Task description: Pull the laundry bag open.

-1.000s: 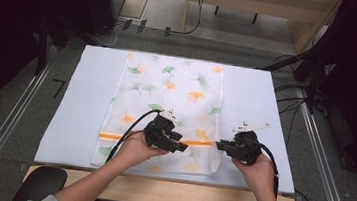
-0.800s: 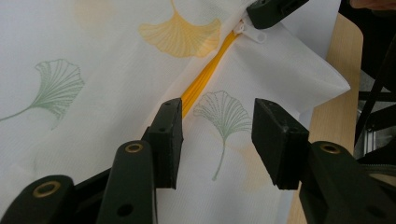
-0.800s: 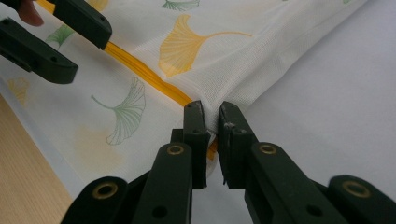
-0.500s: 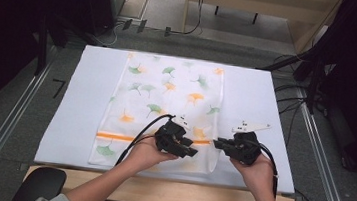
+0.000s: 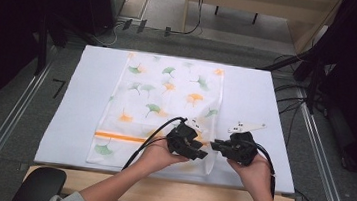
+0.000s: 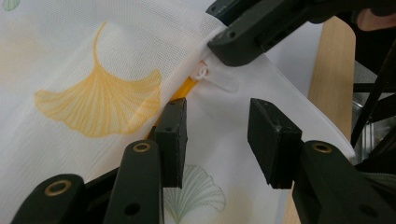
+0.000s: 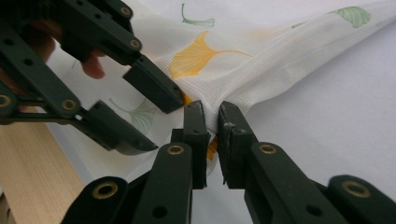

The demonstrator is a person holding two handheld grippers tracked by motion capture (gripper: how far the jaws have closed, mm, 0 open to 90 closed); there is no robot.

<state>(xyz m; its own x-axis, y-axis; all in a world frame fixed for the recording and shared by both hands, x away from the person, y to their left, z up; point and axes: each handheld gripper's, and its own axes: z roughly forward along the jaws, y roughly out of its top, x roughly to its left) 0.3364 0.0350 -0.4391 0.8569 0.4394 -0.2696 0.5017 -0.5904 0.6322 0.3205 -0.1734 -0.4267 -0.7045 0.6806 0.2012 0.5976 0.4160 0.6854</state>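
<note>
The bag point(image 5: 165, 109), a white mesh one printed with ginkgo leaves, lies flat on the white mat point(image 5: 76, 100), and both claws work at its near right corner. The right claw point(image 7: 212, 119) is pinching the bag's mesh at the end of the orange zipper point(image 6: 180, 95); its jaws are pressed nearly together, with the fabric bunched and pulled up into a ridge between them. In the high view this right claw point(image 5: 219, 146) sits just right of the bag's edge, held by the right hand point(image 5: 254, 171). The left claw point(image 6: 217, 126) stands half spread, its jaws having just been closing, with bare mesh under the gap and nothing gripped. Just ahead of its tips lies the white zipper pull point(image 6: 203, 72), and right behind that the right claw's jaw clamps the fabric. In the right gripper view the left claw point(image 7: 159, 121) comes in from the left, its tips just beside the pinched fold. The table's wooden edge point(image 5: 167, 192) runs behind both hands.
</note>
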